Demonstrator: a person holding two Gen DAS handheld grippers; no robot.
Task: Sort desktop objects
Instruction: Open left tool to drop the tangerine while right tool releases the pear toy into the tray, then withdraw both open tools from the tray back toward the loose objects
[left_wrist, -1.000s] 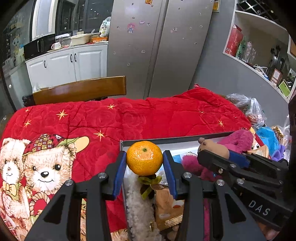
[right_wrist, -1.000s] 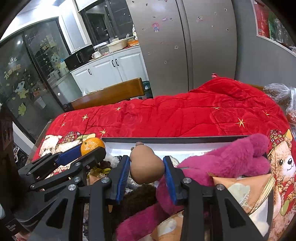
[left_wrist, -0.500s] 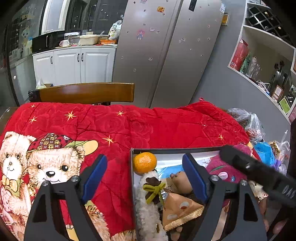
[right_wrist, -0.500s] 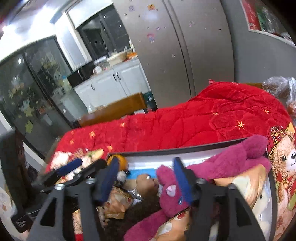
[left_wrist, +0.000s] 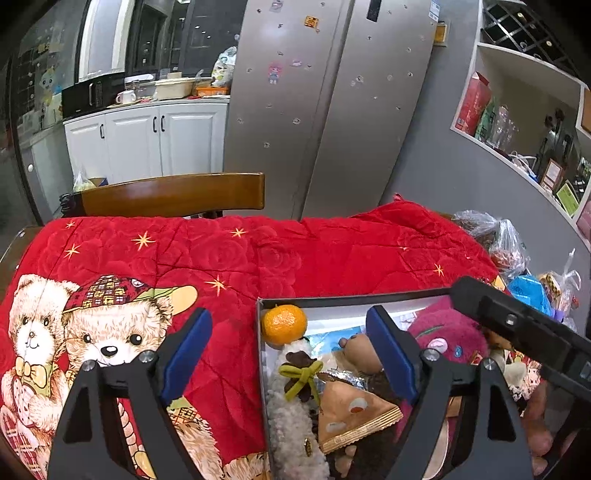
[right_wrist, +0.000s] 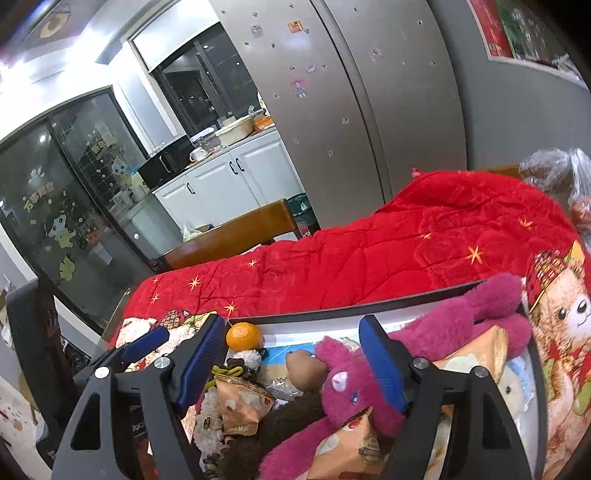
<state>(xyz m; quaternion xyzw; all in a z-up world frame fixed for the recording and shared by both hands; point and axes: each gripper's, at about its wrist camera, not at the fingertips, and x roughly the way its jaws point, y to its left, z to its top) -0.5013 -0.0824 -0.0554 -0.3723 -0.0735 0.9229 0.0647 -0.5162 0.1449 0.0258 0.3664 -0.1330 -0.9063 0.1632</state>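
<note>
Box (left_wrist: 369, 300) on red quilt held sorted things | tangerine (left_wrist: 283, 324) lay in its far left corner, pink plush toy (right_wrist: 354, 384) inside | left gripper (left_wrist: 291, 354) and right gripper (right_wrist: 295, 363) hovered above, both spread wide, empty, likely released.

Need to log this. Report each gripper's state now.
Left gripper: open, holding nothing.
Right gripper: open, holding nothing.
</note>
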